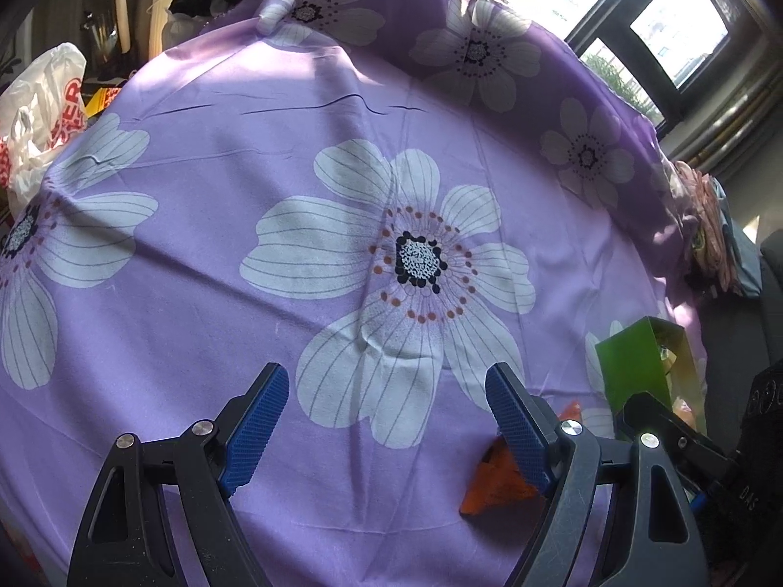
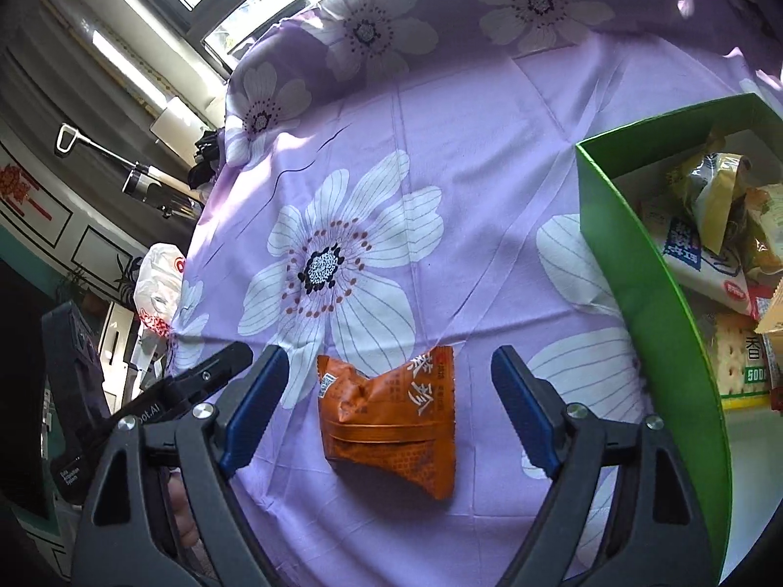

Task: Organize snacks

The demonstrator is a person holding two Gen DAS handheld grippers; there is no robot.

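An orange snack packet (image 2: 389, 416) lies flat on the purple flowered cloth (image 2: 440, 156), between the blue pads of my right gripper (image 2: 389, 389); the jaws stand wide and touch nothing. To its right stands a green box (image 2: 651, 293) holding several snack packs (image 2: 709, 225). In the left wrist view my left gripper (image 1: 386, 420) hangs open over bare cloth (image 1: 244, 156). The orange packet (image 1: 494, 482) shows partly behind its right finger, and the green box (image 1: 631, 367) stands at the right edge, with the other gripper's black finger (image 1: 660, 420) in front of it.
A white and red plastic bag (image 1: 44, 112) lies off the cloth's left edge. The cloth rises into a fold at the back (image 1: 440, 24) below the windows. Folded fabrics (image 1: 709, 225) sit off the right side. The left gripper's finger (image 2: 205, 372) shows at lower left in the right wrist view.
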